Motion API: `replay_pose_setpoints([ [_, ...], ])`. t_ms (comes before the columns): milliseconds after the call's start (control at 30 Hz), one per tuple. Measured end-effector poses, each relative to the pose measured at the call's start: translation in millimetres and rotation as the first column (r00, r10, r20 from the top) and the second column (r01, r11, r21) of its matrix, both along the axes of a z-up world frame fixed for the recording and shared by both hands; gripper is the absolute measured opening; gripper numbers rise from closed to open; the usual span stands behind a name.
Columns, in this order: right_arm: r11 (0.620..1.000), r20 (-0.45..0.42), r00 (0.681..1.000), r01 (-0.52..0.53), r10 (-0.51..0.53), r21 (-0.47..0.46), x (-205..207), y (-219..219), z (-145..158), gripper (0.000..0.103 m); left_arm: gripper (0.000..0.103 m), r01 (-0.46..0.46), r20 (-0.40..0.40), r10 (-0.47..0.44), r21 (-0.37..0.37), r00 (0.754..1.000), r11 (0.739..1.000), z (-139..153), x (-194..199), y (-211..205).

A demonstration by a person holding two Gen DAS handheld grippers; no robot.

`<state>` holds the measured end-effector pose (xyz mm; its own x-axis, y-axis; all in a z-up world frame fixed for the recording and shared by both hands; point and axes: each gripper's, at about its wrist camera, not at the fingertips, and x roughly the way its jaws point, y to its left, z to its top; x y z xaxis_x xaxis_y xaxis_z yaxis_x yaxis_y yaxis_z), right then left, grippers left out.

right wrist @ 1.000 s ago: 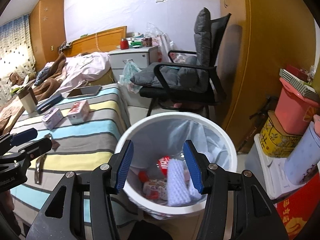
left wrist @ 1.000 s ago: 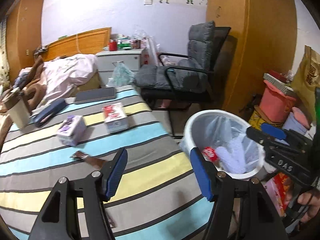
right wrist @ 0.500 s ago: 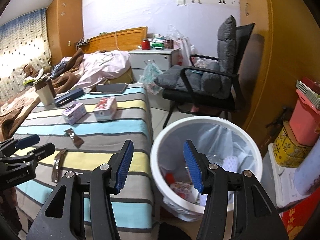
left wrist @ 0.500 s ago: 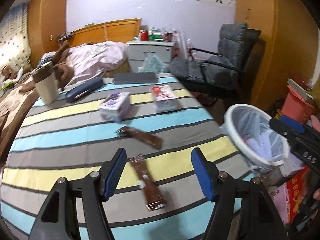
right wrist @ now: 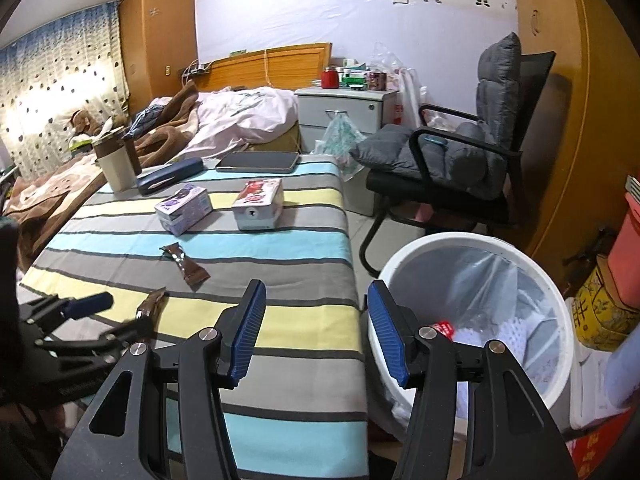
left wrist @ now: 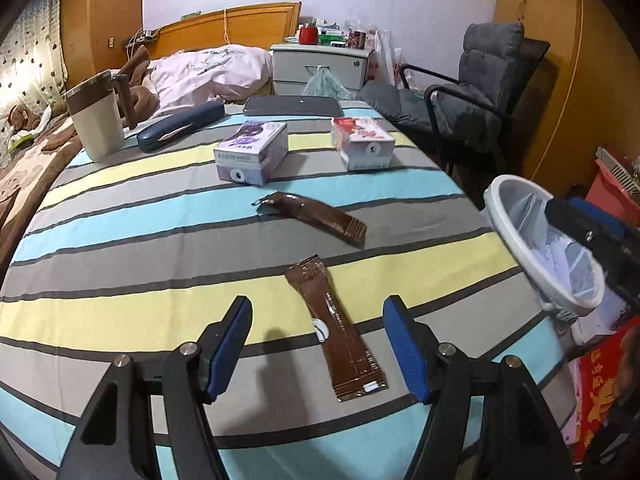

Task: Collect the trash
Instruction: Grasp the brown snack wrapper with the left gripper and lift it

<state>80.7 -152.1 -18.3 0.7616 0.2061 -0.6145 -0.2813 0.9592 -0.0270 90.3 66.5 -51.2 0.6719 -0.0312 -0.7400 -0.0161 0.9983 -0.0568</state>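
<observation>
Daylight is glowing through the dotted curtain (right wrist: 44, 92) at the left, blowing it out to glare. Fisheye bending is curving the striped table (left wrist: 120, 240) edges (black vignetting is filling every corner). Soft shadows are pooling beneath the left gripper (left wrist: 316, 342).

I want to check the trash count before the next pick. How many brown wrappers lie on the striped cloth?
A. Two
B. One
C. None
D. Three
A: one brown wrapper lies between the open fingers of the left gripper, and a second brown wrapper lies farther off on the striped cloth.
</observation>
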Motion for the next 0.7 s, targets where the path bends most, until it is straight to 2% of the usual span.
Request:
replay_pose_setpoints([
  [67,1.000,-0.004,1.000,-0.007,0.007,-0.004,1.2,3.5,-1.1,0.055,0.070,-0.006,-0.018,0.006,0.025,1.000,1.000,-4.9,3.0,-0.2],
  [167,1.000,-0.009,1.000,-0.014,0.013,-0.009,3.1,7.3,-3.6,0.055,0.070,0.003,-0.030,-0.003,-0.007,1.000,1.000,-9.4,5.5,3.6],
  [267,1.000,-0.019,1.000,-0.022,0.022,-0.006,5.4,11.8,-5.6,0.055,0.064,0.006,-0.043,-0.006,0.005,0.999,1.000,-13.1,8.0,4.5],
  [367,0.999,-0.024,0.999,-0.035,0.034,-0.007,7.5,17.2,-6.6,0.055,0.055,0.009,-0.041,-0.008,0.021,0.999,1.000,-12.6,8.9,6.9],
  [567,0.998,-0.032,0.998,-0.055,0.055,-0.014,10.5,28.4,-8.5,0.055,0.035,0.016,-0.043,-0.016,-0.008,0.999,1.000,-11.4,10.1,19.2],
  [633,0.998,-0.038,0.997,-0.062,0.061,-0.018,12.5,32.6,-9.2,0.055,0.024,0.012,-0.042,-0.012,-0.016,0.999,1.000,-11.2,9.9,23.7],
  [700,0.998,-0.042,0.997,-0.067,0.067,-0.020,13.2,35.7,-10.1,0.055,0.023,0.001,-0.039,-0.002,-0.021,0.999,1.000,-11.5,9.1,28.2],
])
